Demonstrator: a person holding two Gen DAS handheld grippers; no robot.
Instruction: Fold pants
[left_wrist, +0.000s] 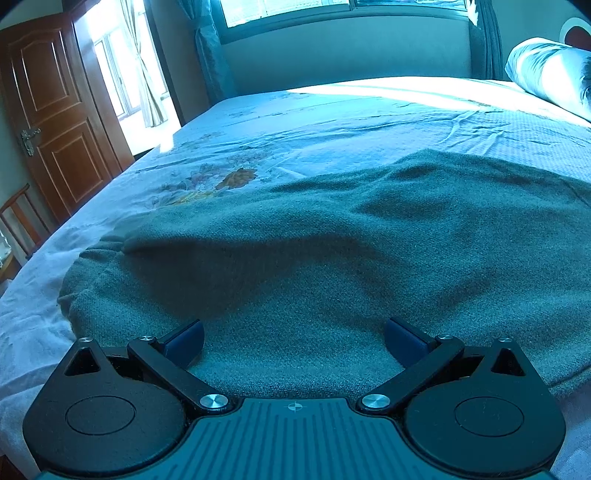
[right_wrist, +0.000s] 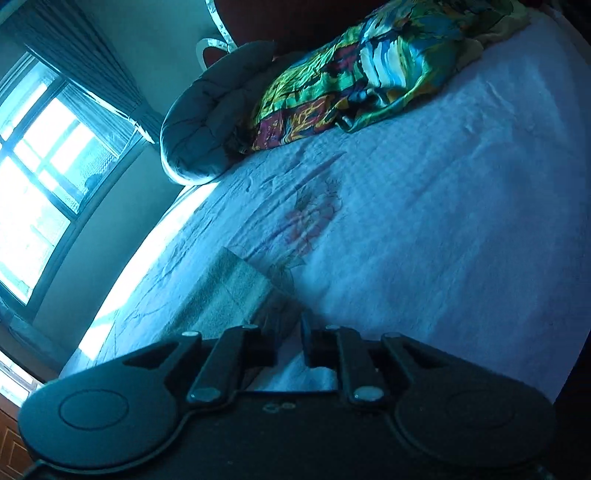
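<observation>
Grey-green knit pants (left_wrist: 314, 236) lie folded over ahead of the left tool (left_wrist: 294, 341), spread wide and empty. Right tool (right_wrist: 288, 332) pinches 1 pale cuff; more folding looks left.

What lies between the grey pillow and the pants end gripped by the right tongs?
Only bare floral bedsheet, seen in the right wrist view, separates the grey pillow from the pants in the right tongs.

Floral-sheeted bed (left_wrist: 332, 122) under grey-green pants (left_wrist: 332, 240), pale pillow (left_wrist: 550, 70), colourful quilt (right_wrist: 388, 66).
</observation>
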